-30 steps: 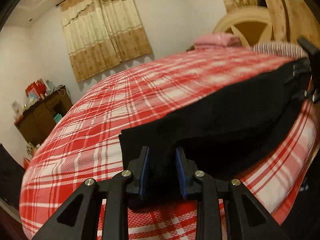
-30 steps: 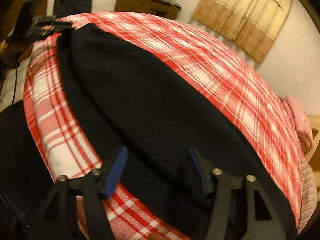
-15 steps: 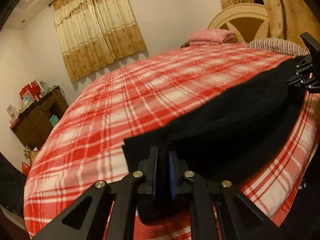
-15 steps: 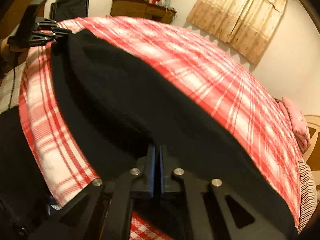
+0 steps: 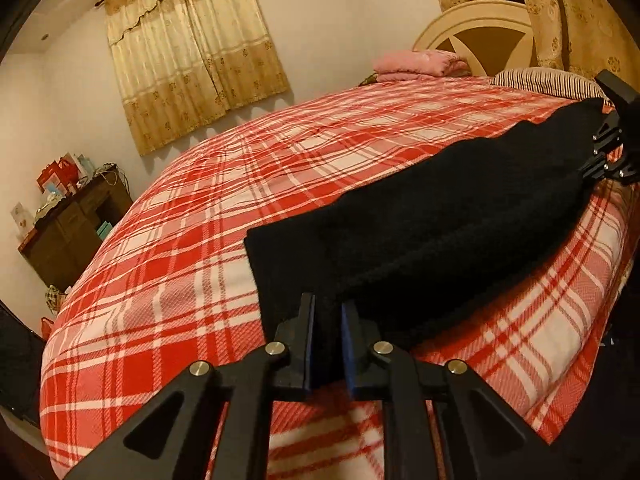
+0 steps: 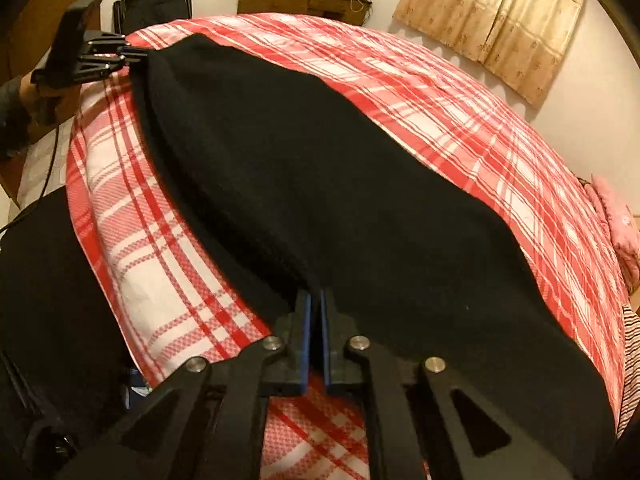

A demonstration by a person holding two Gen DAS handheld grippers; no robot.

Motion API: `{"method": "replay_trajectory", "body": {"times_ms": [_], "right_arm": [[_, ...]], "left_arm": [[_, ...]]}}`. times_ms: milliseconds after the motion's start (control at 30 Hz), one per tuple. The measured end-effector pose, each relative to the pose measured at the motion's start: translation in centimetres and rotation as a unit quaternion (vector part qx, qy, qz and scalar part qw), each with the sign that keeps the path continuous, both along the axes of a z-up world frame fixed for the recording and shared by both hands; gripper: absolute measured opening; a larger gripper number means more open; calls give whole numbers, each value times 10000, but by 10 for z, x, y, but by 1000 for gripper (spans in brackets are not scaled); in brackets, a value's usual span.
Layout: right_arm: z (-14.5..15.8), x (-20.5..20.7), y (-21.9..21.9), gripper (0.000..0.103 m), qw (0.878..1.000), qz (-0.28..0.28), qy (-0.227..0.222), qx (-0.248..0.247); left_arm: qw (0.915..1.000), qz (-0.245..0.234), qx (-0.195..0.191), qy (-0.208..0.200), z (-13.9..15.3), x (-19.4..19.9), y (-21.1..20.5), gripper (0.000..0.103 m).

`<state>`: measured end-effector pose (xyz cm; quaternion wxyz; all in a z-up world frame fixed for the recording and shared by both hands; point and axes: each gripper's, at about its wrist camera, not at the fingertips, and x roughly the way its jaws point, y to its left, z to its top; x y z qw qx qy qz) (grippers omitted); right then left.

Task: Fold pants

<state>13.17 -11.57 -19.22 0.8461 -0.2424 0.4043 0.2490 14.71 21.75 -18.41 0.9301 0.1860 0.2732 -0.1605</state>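
- Two grippers, one garment. Left wrist view: left gripper (image 5: 327,344) clamps the near corner of the black pants (image 5: 440,224); its jaws have just widened slightly, cloth between them. Pants run ahead and rightward over the plaid bedspread (image 5: 192,272) to the right gripper (image 5: 600,160).
- Right wrist view: right gripper (image 6: 316,332) nearly closed, seemingly pinching the pants' edge (image 6: 320,184).

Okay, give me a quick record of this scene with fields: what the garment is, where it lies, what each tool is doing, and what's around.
garment: black pants, lying lengthwise near the bed's edge
surface: red plaid bedspread
left tool: pinching one end of the pants
right tool: shut on the other end
background: beige curtains, wooden dresser, pink bedding
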Motion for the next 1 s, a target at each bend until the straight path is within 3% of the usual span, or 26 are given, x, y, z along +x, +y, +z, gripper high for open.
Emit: {"method": "replay_trajectory", "body": {"times_ms": [33, 133, 200, 333, 433, 567, 633, 667, 733, 900, 1000], "right_arm": [[2, 0, -1, 11, 10000, -5, 87, 29], [5, -3, -6, 34, 9997, 47, 221, 60], [5, -9, -9, 35, 9997, 89, 210, -40], [17, -17, -19, 38, 9995, 52, 249, 196], [33, -14, -21, 42, 9988, 31, 168, 460], [54, 9, 1, 43, 9969, 37, 52, 778], [62, 22, 23, 44, 9960, 99, -6, 889], [66, 29, 34, 44, 9955, 158, -15, 937], [73, 48, 65, 44, 9937, 317, 0, 1077], [88, 105, 147, 47, 9867, 487, 112, 1549], [83, 137, 192, 48, 9821, 570, 427, 1741]], "left_arm": [[10000, -28, 76, -14, 0, -5, 1, 20], [9997, -9, 242, 46, -2, -16, 8, 24], [9991, 119, 416, 9, -3, -23, 14, 33], [9963, 621, 598, -5, -5, -33, 41, 34], [9949, 986, 174, -109, 5, -34, 57, 34], [9954, 820, -274, -420, 21, -33, 39, 34], [9948, 663, -654, -400, 25, -25, 25, 39], [9945, 614, -761, -364, 25, -19, 18, 44], [9937, 536, -917, -369, 25, -11, 4, 46], [9922, 374, -1192, 35, 7, 11, -17, 46], [9901, 382, -1303, 363, -13, 18, -16, 46]]}}
